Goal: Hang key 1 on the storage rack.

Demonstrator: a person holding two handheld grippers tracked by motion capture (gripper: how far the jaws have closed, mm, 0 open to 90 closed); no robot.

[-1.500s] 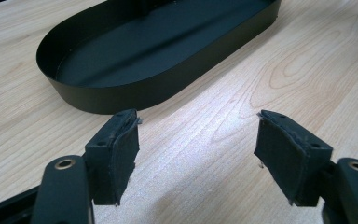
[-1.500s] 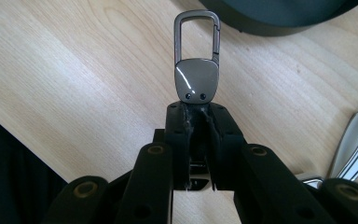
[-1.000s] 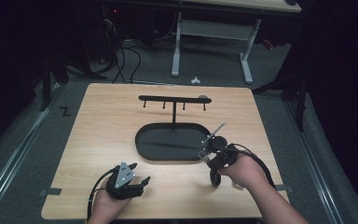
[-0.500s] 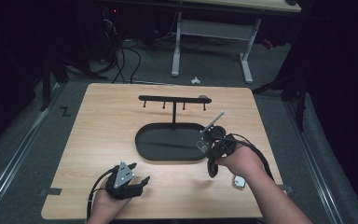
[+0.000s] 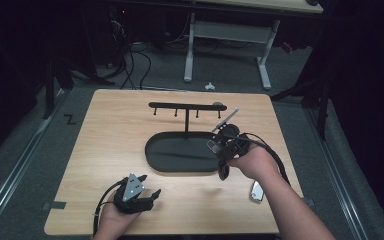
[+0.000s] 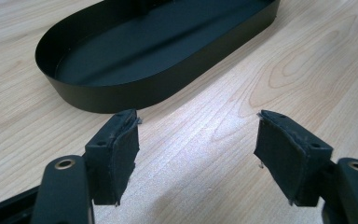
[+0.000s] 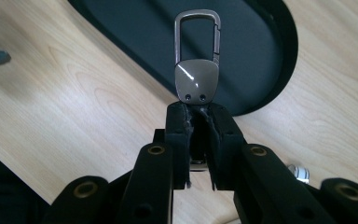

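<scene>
My right gripper [image 7: 198,112] is shut on the base of a grey metal carabiner key clip [image 7: 196,60], whose loop sticks out ahead of the jaws. In the high view this gripper [image 5: 224,134] hovers over the right end of the black oval tray [image 5: 152,152], the clip [image 5: 229,118] pointing up toward the right end of the black hook rail [image 5: 180,105]. Near the table's front edge, my left gripper [image 5: 152,195] rests low. In its own view the left gripper [image 6: 196,144] stands open over bare wood.
The rail stands on a post [image 5: 186,125] rising from the tray. A small silver item [image 5: 256,190] lies on the table by my right forearm. The near rim of the tray [image 6: 121,95] lies just ahead of the left jaws. A desk frame [image 5: 227,35] stands beyond the table.
My right hand has risen and moved away from me toward the rail, carrying the clip. The silver item on the table is uncovered. The left hand has stayed put.
</scene>
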